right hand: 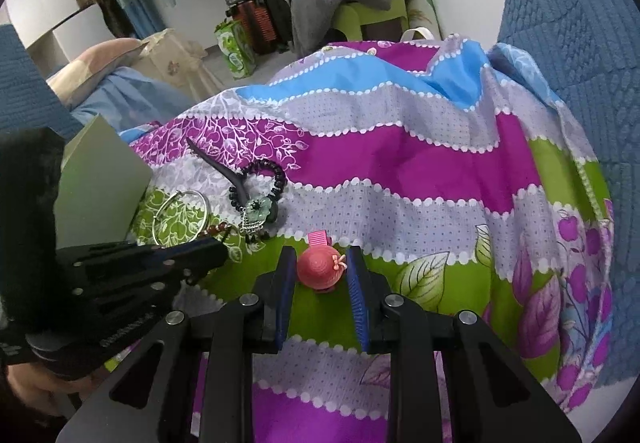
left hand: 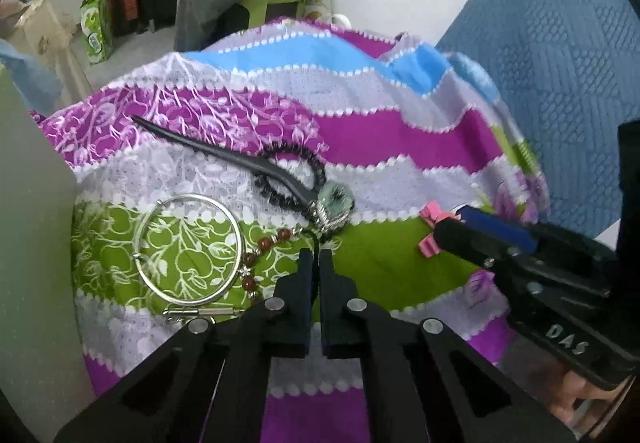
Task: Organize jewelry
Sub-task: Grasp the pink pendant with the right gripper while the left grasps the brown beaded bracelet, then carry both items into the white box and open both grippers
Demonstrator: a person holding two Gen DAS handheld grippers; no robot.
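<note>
In the left wrist view my left gripper (left hand: 316, 257) is shut on a thin black cord (left hand: 317, 243) that runs up toward the hair stick's flower ornament (left hand: 336, 201). The black hair stick (left hand: 224, 155) lies across a black bead bracelet (left hand: 296, 159). A silver bangle (left hand: 188, 247) and a string of red beads (left hand: 266, 243) lie just left of the fingers. My right gripper (right hand: 320, 263) is shut on a pink hat-shaped hair clip (right hand: 318, 269). In the left wrist view the right gripper (left hand: 440, 229) stands at the right with pink bits of the clip around its tips. The right wrist view shows the left gripper (right hand: 216, 247) by the red beads (right hand: 216, 229).
Everything lies on a striped purple, green, blue and grey cloth (right hand: 400, 159). A grey-green box (right hand: 100, 187) stands at its left edge. Blue quilted fabric (right hand: 580, 43) borders the right side. A small silver clasp (left hand: 200, 311) lies near the bangle. Clothes and luggage are far behind.
</note>
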